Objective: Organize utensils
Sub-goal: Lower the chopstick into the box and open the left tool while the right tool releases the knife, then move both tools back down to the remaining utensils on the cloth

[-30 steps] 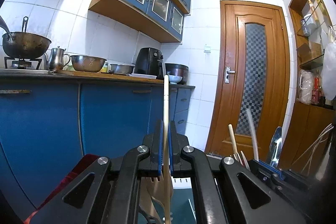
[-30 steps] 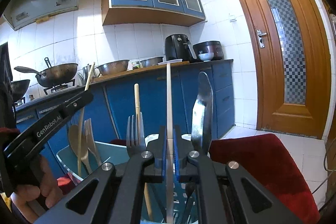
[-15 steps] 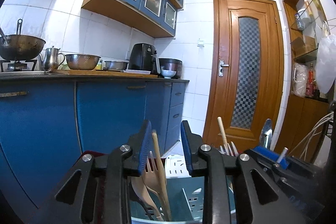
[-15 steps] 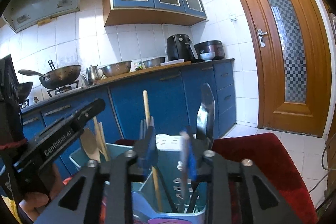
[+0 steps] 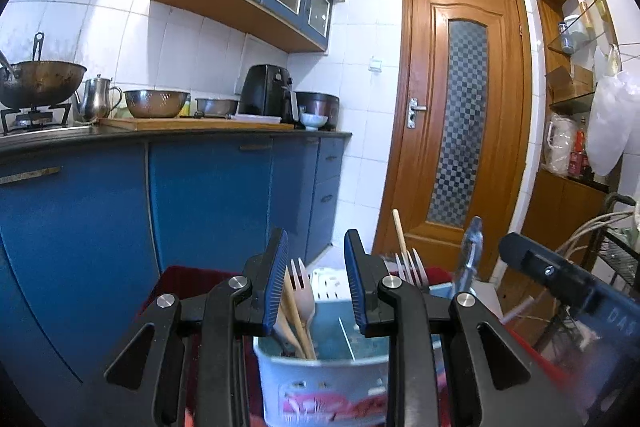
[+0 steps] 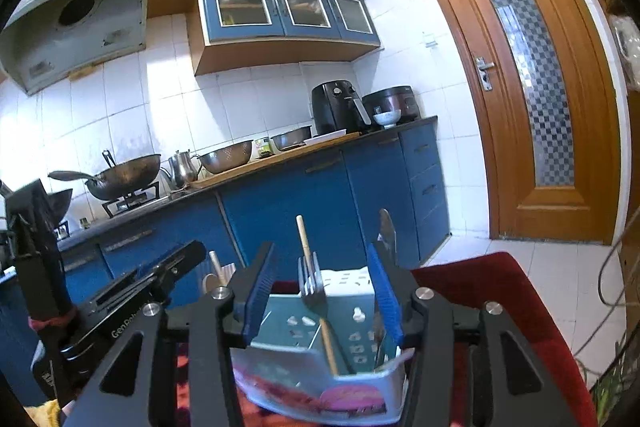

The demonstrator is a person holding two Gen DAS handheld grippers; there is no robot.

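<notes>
The utensil caddy (image 5: pixel 320 383), a pale plastic bin with a red and pink printed label too blurred to read, stands on a red cloth (image 6: pixel 480 291) in front of the blue cabinets (image 5: pixel 208 203). In the caddy's left compartment lean wooden utensils (image 5: pixel 298 311), among them a wooden fork; a metal fork (image 6: pixel 312 287) and a wooden-handled stick (image 6: pixel 304 239) stand further right, with a metal blade (image 6: pixel 387 227) at the caddy's right end. The left gripper (image 5: pixel 316 283) hangs above the caddy with its jaws spread wide and nothing between them. The right gripper (image 6: pixel 322 291) is likewise wide apart and empty over the caddy. White lettering reading "GenRobo" shows on the left gripper's black body.
</notes>
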